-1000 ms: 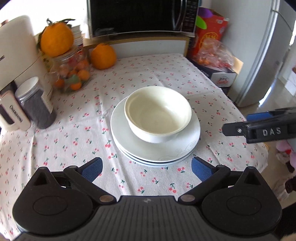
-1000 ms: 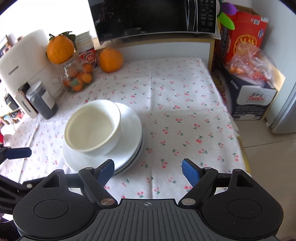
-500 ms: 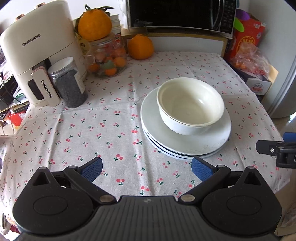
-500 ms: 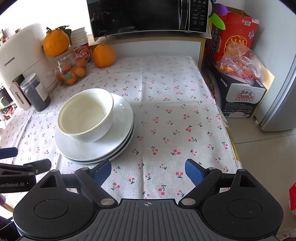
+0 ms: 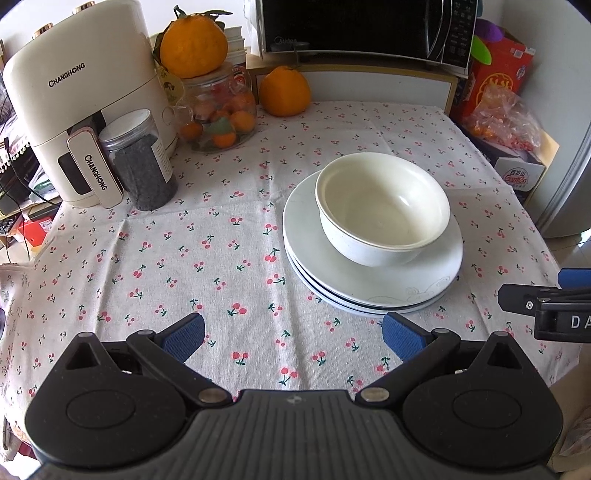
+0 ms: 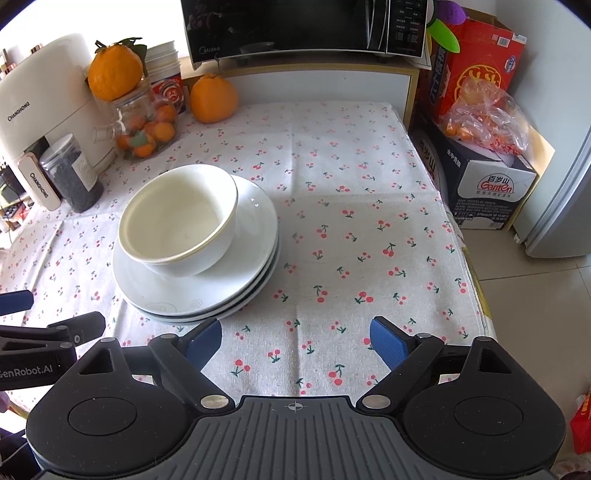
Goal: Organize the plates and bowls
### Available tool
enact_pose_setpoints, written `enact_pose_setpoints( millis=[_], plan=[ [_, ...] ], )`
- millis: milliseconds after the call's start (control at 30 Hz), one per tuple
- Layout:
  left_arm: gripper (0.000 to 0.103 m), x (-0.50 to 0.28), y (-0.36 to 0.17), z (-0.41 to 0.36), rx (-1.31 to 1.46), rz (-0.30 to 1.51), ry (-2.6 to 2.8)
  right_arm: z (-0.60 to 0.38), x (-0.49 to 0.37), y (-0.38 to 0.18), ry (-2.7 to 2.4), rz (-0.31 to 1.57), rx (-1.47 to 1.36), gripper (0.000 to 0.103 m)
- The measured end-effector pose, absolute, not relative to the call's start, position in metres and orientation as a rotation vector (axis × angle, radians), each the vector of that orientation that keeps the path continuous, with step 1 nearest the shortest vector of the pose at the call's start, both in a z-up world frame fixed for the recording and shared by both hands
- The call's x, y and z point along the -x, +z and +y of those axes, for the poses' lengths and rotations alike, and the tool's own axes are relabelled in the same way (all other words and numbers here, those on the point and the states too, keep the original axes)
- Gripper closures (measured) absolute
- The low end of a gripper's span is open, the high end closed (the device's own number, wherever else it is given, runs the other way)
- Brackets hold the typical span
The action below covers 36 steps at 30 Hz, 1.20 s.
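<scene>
White bowls (image 5: 382, 214), nested, sit on a stack of white plates (image 5: 317, 258) on the cherry-print tablecloth. The stack also shows in the right wrist view, bowls (image 6: 177, 221) on plates (image 6: 255, 236). My left gripper (image 5: 293, 338) is open and empty, held above the near table edge, left of and in front of the stack. My right gripper (image 6: 295, 341) is open and empty, in front of and right of the stack. Each gripper shows at the side of the other's view.
At the back left stand a white air fryer (image 5: 81, 110), a dark-filled jar (image 5: 142, 162), a glass jar of small oranges (image 5: 218, 110) and a large orange (image 5: 284, 90). A microwave (image 5: 362, 29) is behind. Boxes (image 6: 480, 110) and a fridge (image 6: 569, 206) stand right of the table.
Both grippers have pulled back from the stack toward the near table edge and stayed open. The left view has swung left, so the stack now lies to its right.
</scene>
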<state>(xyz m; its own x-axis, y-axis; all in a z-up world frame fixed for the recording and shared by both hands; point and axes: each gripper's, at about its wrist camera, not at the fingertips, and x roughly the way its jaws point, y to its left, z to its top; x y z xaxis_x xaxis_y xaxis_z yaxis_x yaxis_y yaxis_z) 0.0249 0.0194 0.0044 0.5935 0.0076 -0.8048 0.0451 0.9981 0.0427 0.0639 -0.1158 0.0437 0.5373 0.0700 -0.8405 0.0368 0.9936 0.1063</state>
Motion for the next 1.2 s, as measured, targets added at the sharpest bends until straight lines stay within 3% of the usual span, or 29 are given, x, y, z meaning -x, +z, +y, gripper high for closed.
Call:
enact_pose_setpoints(
  millis=[1200],
  plan=[
    [0.001, -0.0234, 0.0019, 0.0160, -0.072, 0.952, -0.043, -0.1124, -0.0647, 0.0410, 0.032, 1.008, -0.106, 0.013]
  ],
)
